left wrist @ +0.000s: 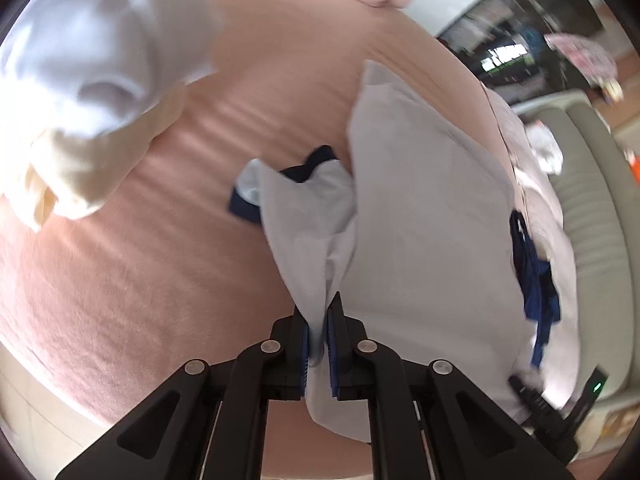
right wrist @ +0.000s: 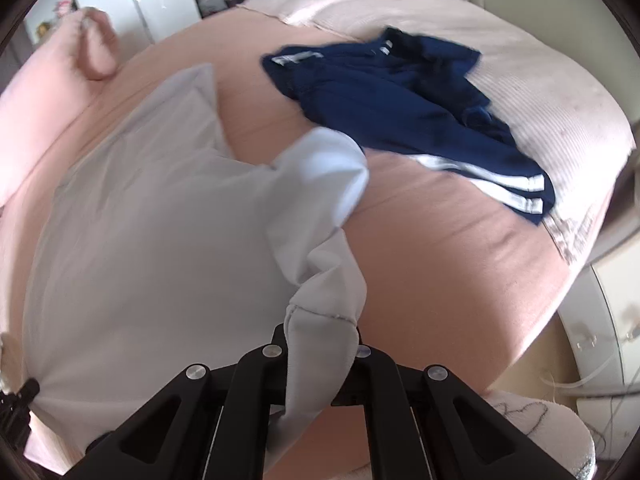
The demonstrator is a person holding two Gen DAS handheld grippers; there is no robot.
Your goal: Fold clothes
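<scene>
Seemingly both grippers pinch grey garment [right wrist: 160, 240].

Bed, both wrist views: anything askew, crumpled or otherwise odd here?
Mostly no. The grey garment hangs bunched between both shut claws, left claw and right claw, as expected mid-fold. The navy shorts lie crumpled on the pink bed, unfolded.

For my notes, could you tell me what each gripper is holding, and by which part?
Both hold the pale grey garment: the left gripper pinches a gathered edge, the right gripper a bunched, hemmed corner.
</scene>
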